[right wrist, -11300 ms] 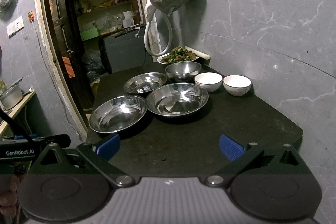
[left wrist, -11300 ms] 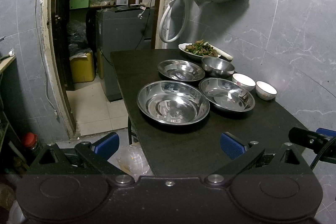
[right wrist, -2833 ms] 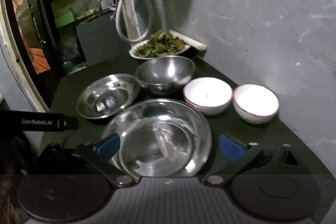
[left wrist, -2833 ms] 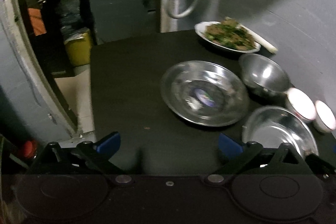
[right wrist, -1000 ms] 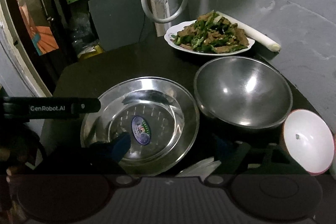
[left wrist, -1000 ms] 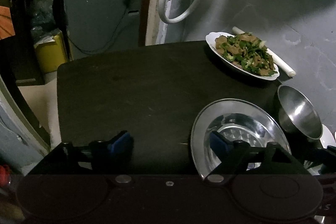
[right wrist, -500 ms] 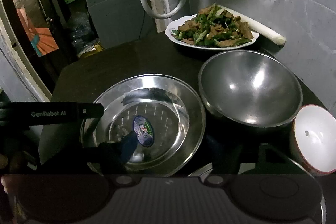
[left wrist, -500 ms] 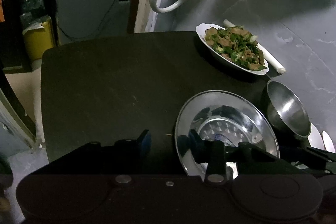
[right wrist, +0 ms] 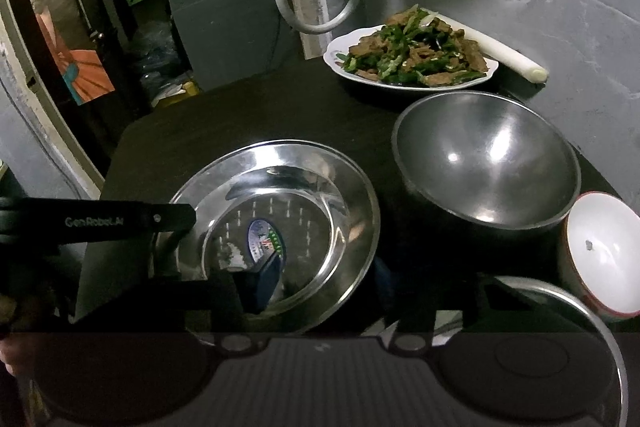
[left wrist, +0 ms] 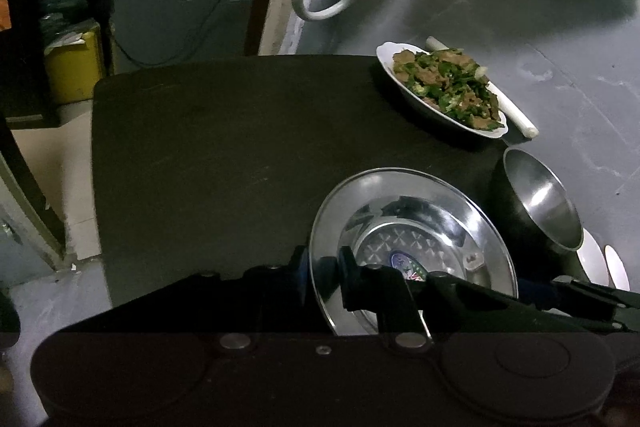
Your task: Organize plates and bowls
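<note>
A shallow round stainless-steel plate point(left wrist: 412, 247) with a sticker at its centre lies on the dark worktop point(left wrist: 224, 155), just beside a deep steel bowl point(right wrist: 486, 167). The left claw point(left wrist: 324, 269) is closing, its 2 pads straddling the plate's near-left rim. The right claw point(right wrist: 320, 283) is also closing across the near-right rim, 1 blue pad point(right wrist: 266, 281) inside the plate.

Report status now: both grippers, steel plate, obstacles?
Both grippers, left and right, closing across steel plate rim. Steel bowl close beside.

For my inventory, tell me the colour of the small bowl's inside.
White inside; the small bowl shows best in the right wrist view.
</note>
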A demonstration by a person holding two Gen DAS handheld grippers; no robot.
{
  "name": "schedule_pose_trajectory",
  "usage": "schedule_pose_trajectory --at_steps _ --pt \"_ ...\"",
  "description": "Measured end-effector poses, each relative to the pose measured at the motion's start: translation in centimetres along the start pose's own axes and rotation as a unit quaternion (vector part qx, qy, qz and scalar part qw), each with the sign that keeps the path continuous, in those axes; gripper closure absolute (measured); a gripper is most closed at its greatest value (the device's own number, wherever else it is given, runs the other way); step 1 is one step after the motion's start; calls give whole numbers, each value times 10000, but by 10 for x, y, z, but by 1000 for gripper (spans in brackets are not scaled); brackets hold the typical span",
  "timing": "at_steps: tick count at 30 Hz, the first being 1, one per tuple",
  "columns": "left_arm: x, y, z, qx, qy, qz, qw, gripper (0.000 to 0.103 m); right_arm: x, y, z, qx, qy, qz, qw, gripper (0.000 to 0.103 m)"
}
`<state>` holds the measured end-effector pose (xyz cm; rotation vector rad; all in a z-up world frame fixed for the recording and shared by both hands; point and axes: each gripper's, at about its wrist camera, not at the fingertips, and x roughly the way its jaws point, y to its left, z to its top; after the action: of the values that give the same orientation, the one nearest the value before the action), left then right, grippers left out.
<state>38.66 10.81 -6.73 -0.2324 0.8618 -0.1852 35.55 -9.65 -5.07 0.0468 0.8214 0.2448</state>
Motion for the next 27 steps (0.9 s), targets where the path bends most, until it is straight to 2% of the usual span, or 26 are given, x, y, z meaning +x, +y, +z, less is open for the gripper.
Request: schedule_pose_trajectory --at_steps 5,15,22,27 --pt "-10 5 -8 -19 -23 60 10000 86 -5 6 -4 -40 5 16 10000 63" --pt "-40 -2 -19 69 -278 192 9994 86 -24 14 -18 -120 -173 135 9997 63" --pt "-58 -27 -18 212 -460 123 9986 85 -51 11 -19 -133 -412 162 9989 63" --pt "-61 -57 -22 398 -490 -74 9980 85 -75 -3 -21 -73 -586 44 9982 63"
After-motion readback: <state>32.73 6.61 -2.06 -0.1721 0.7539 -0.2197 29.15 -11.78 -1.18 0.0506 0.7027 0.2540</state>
